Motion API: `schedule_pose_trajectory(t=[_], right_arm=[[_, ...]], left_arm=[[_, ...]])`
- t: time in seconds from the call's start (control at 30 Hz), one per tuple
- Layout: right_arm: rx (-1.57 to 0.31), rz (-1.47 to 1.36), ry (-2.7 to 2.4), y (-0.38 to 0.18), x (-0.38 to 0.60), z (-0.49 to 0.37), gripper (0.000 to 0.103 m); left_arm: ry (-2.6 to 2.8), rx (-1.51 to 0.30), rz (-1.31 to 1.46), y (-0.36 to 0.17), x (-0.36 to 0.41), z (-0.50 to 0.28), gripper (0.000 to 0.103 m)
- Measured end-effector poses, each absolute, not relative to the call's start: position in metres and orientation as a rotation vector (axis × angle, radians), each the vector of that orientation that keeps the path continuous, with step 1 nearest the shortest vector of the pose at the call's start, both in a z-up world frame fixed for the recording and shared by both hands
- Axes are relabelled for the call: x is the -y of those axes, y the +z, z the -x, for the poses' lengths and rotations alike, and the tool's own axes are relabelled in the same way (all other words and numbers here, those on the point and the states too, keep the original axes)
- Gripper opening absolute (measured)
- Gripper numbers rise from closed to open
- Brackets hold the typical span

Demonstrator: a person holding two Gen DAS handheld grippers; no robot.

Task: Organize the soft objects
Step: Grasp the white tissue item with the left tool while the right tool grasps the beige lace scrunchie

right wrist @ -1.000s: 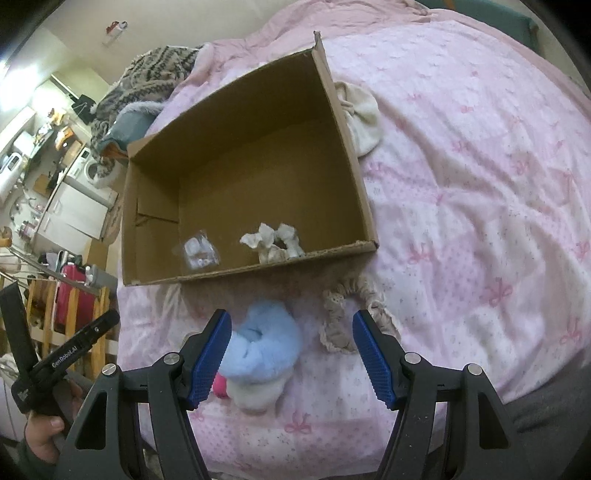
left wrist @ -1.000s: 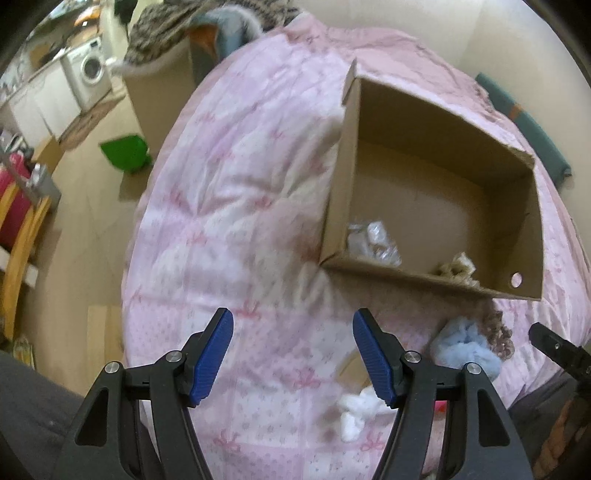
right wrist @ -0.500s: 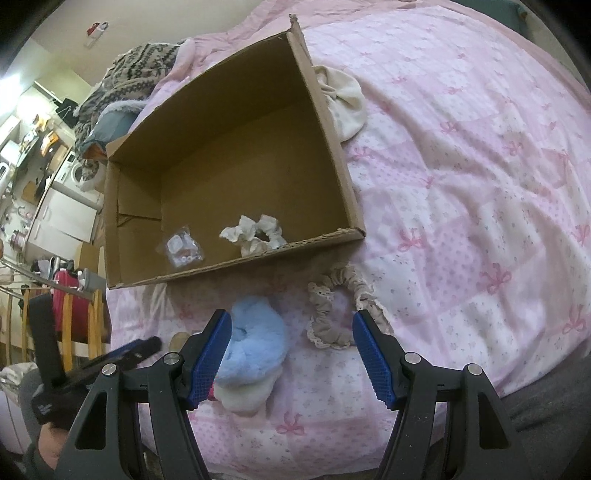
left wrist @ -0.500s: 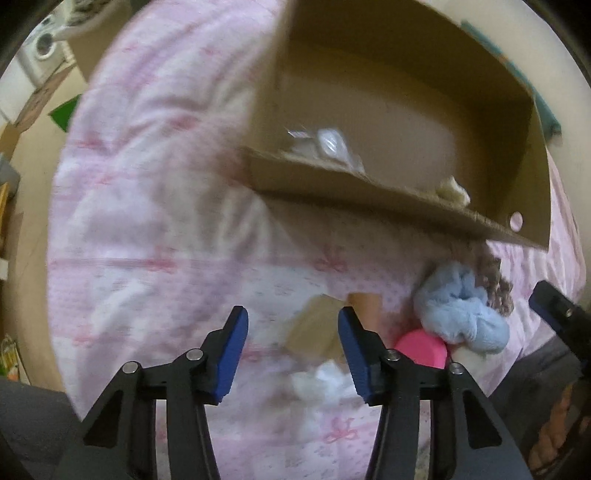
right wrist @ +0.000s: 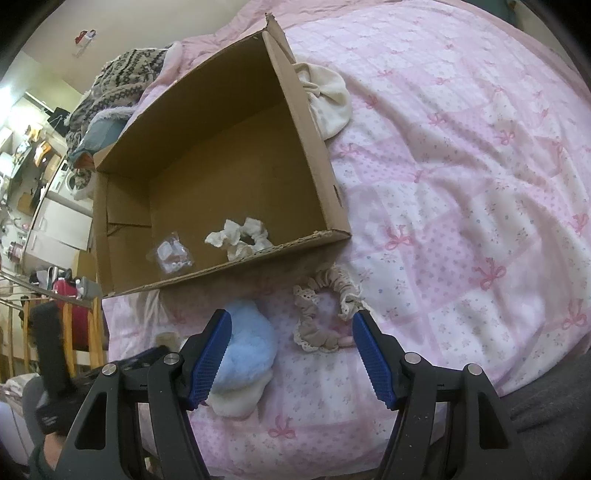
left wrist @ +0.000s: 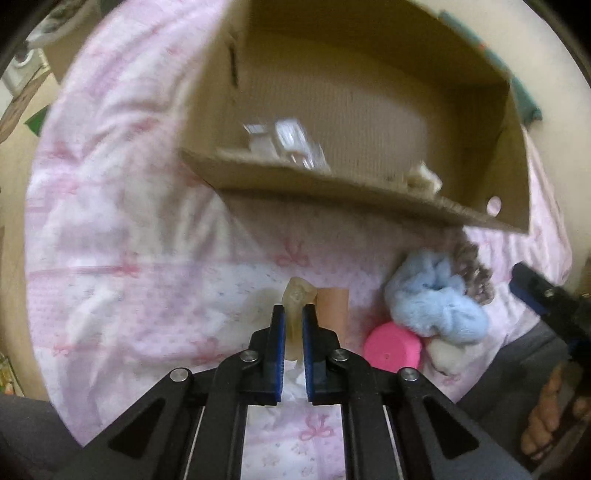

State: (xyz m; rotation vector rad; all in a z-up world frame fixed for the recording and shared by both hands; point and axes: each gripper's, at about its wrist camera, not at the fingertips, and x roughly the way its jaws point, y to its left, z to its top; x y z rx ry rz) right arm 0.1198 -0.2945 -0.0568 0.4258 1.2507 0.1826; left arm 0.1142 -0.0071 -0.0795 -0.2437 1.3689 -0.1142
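Bed under a pink bow-print quilt (right wrist: 461, 192), cream wall (right wrist: 155, 26) behind the bed, patterned knit blanket (right wrist: 125, 81) heaped at its far corner, washing machine (right wrist: 74, 177) and white cabinets (right wrist: 55, 229) beyond, beige floor (left wrist: 14, 206) left of the bed

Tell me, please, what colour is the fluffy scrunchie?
Light blue scrunchie, clearest in the left wrist view.
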Motion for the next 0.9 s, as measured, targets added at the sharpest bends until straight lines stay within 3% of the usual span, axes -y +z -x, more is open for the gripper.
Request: schedule_pose_trajectory(t=[0.3, 0.87, 0.9], right_arm=[[-1.256, -0.502, 0.168, -0.06, 0.306, -0.121, 0.072], [-1.463, -0.367, 0.037, -0.117, 0.292, -0.142, 0.07], [-1.465, -0.355, 0.036, -0.118, 0.291, -0.143, 0.066]], left_arm=[[-0.012, -1.201, 0.315, -0.028, -0.038, -0.099, 0.008], [-0.02, -1.207, 0.279, -0.036, -0.027, -0.1, 0.008], [-0.019, -1.207, 0.28, -0.036, -0.027, -0.1, 0.008]])
